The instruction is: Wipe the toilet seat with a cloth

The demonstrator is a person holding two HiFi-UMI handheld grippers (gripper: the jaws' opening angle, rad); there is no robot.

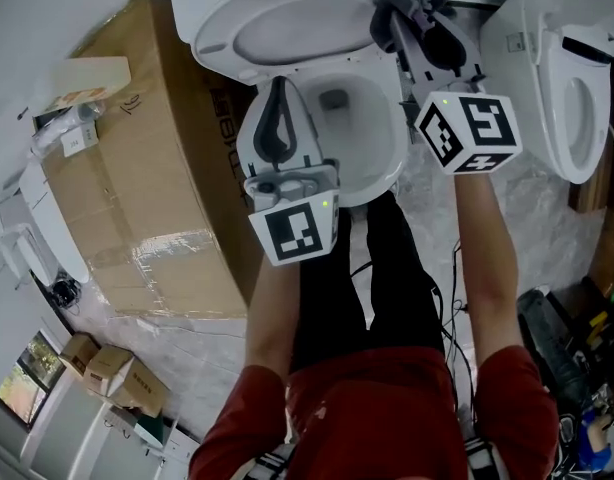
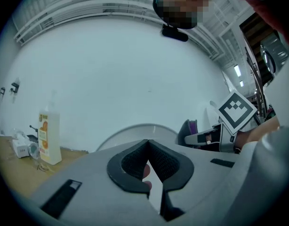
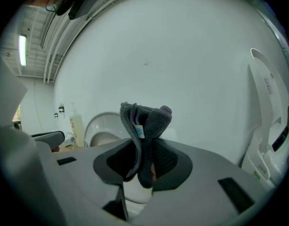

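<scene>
Approach step: right gripper [image 3: 144,161] clamps the cloth [image 3: 147,121], apparently above the toilet seat [image 1: 385,181], left gripper [image 2: 148,166] closed empty; next, press cloth down.

My shirt [image 1: 377,408] is red, trousers [image 1: 332,298] black; left gripper [image 1: 278,96] and right gripper [image 1: 425,8]: grey bodies, black-and-white square markers.

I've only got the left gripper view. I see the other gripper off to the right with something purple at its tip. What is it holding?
Observer: The right gripper is shut on a bunched grey cloth with a small white tag.
Operator: Where does my left gripper sit over the toilet?
Observer: The left gripper hangs over the near left rim of the open toilet bowl.
Operator: Anything further right?
Observer: A second toilet stands just right of this one.
</scene>
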